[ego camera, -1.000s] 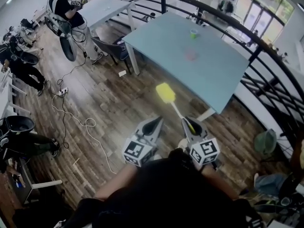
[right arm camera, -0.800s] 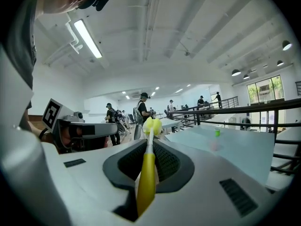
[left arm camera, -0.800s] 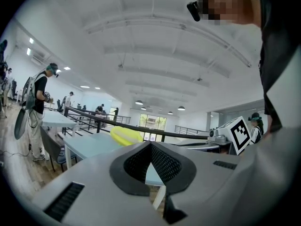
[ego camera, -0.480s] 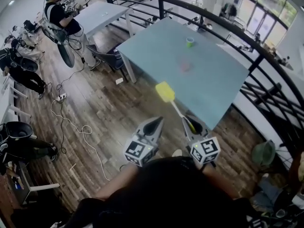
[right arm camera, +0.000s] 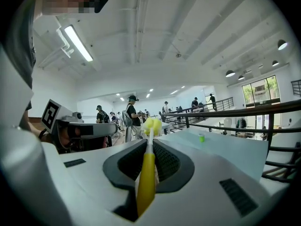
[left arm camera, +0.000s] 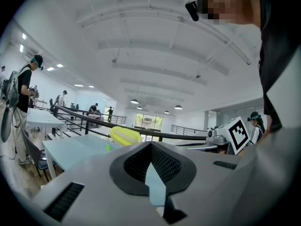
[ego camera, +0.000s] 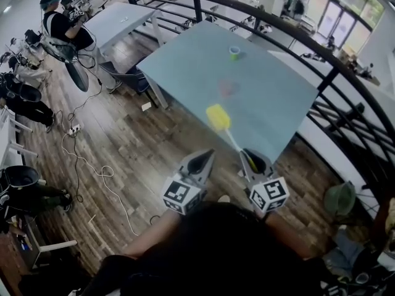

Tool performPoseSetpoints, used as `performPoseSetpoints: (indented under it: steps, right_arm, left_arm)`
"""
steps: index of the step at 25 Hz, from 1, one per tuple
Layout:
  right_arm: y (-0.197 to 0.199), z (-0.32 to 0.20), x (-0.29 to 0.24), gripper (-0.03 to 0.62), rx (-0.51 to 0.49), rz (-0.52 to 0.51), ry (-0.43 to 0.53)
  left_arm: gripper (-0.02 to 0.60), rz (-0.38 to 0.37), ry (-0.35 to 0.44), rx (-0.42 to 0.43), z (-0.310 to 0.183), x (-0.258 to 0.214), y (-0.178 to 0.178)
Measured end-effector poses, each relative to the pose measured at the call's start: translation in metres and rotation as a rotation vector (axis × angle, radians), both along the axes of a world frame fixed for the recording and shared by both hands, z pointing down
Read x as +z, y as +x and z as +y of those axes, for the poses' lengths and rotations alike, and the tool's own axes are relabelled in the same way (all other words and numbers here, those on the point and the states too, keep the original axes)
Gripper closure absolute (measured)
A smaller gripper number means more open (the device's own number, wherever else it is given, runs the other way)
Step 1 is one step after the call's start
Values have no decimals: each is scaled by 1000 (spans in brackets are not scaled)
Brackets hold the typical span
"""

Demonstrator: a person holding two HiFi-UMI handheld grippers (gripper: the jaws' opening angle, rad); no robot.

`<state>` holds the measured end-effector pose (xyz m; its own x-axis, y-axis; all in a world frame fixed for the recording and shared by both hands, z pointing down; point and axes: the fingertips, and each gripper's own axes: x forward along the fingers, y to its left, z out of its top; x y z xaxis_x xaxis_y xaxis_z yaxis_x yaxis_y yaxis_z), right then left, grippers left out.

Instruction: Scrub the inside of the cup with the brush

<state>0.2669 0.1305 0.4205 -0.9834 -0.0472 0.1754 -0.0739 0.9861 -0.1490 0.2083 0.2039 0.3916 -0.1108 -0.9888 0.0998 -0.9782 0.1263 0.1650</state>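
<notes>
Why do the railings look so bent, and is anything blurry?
Head view: the wide lens bows the railing and leaves the cup tiny. Right gripper view: dark round border, the brush handle soft near the lens, a strip light glaring white. Left gripper view: same round border, bowed ceiling.

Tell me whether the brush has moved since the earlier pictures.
Yes. The brush in the right gripper has come toward the table: its yellow head was over the floor and now reaches the table's near edge.
</notes>
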Motion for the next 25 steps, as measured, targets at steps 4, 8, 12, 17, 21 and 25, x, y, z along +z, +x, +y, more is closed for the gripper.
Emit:
performPoseSetpoints:
  steps: [4,8,12,17,21,25]
  right_arm:
    - [-3,-20,6,549,22,17,-10]
    - [-13,-34,9,549,59,30,-11]
    - [-37,-46,12,549,82,39,-5]
    - [-80,-58,8,549,140,37,-3]
    - [-122,-59,9,549,168,37,-5]
    - [-166,-56,4,549,209,34,1]
  left_arm:
    - [584,14,-10,30,-24,7,-2]
    - [584,18,-9,65,-42,10,-16]
    - [584,25,0,105,-60,12,-40]
    - [584,20,2,167,-76,8,-84]
    - [584,9,10,199,-84,3,-132]
    - [584,4,16,232,-83,-1,-180]
